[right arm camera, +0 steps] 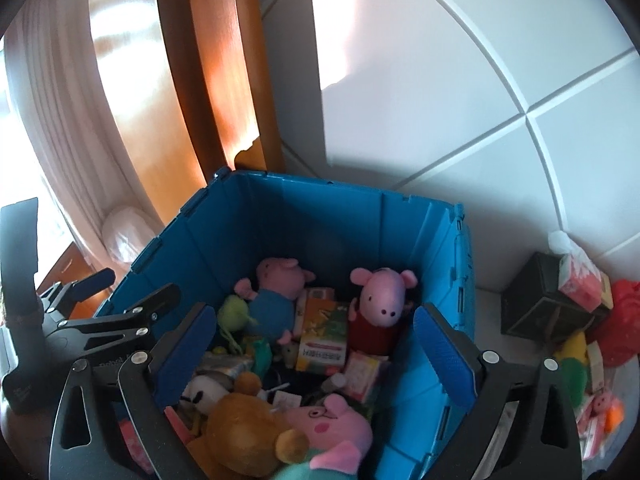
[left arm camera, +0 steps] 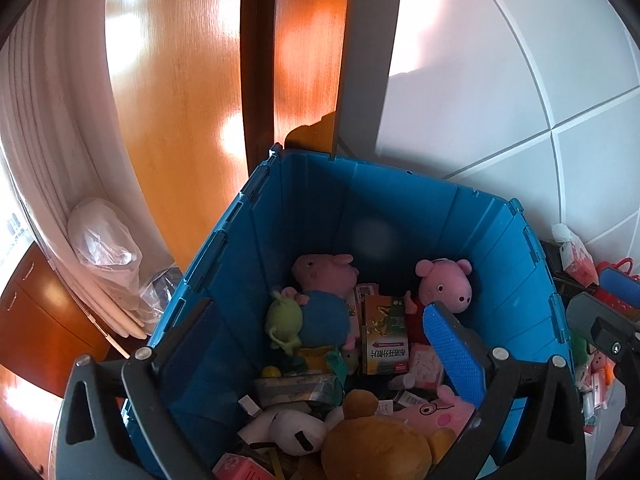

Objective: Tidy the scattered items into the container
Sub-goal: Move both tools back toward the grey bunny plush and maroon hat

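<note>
A blue folding crate (left arm camera: 400,200) (right arm camera: 320,208) stands by the wall, holding several plush pigs, a brown bear (left arm camera: 372,440) (right arm camera: 244,428), a green plush (left arm camera: 284,320), a white plush and small boxes (left arm camera: 384,332) (right arm camera: 320,336). My left gripper (left arm camera: 320,344) hovers open and empty above the crate. My right gripper (right arm camera: 316,348) also hovers open and empty above it, a pink pig in glasses (right arm camera: 336,428) just below. Scattered items (right arm camera: 580,320) lie on the surface right of the crate. The left gripper shows in the right wrist view (right arm camera: 120,296), the right one in the left wrist view (left arm camera: 612,304).
A white tiled wall (right arm camera: 440,100) is behind the crate, a wooden door (left arm camera: 180,100) to its left. A plastic bag (left arm camera: 104,240) sits at the left. A dark box with a tissue pack (right arm camera: 560,292) and a red item (right arm camera: 620,320) stand at the right.
</note>
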`<state>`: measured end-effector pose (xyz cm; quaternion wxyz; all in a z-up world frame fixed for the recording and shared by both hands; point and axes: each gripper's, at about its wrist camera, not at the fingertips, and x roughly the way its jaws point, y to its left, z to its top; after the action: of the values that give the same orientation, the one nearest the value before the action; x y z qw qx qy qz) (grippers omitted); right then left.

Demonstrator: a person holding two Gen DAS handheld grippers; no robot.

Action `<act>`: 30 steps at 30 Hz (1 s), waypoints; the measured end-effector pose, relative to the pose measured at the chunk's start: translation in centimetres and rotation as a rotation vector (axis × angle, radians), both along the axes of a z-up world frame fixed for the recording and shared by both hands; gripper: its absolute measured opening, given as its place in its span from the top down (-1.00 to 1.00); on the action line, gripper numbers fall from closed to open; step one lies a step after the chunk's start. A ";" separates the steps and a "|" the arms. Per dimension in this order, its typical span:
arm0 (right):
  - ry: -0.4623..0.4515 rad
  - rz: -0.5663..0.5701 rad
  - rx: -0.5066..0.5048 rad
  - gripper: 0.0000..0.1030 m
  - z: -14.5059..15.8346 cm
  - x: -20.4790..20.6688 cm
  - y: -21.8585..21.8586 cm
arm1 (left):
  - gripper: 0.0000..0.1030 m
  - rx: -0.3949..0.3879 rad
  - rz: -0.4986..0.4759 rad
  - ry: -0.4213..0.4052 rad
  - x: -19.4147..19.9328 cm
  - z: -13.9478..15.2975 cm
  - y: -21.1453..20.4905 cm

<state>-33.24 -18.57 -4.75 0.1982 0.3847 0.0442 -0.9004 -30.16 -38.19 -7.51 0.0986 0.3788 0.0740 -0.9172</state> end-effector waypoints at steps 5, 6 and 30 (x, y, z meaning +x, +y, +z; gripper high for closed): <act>-0.001 0.016 -0.012 -0.96 -0.3 1.3 0.3 | -1.00 0.008 0.000 -0.001 1.2 0.0 0.4; -0.003 0.023 -0.016 -0.96 -0.4 1.7 0.3 | -1.00 0.010 -0.001 0.002 1.5 0.1 0.6; 0.080 0.066 -0.104 -0.96 -0.8 13.1 14.2 | -1.00 -0.091 -0.020 0.065 11.5 3.0 17.1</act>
<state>-20.19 -4.34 -5.53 0.2457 0.3362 0.0181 -0.9090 -18.66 -21.09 -4.48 0.1040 0.3444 0.0314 -0.9325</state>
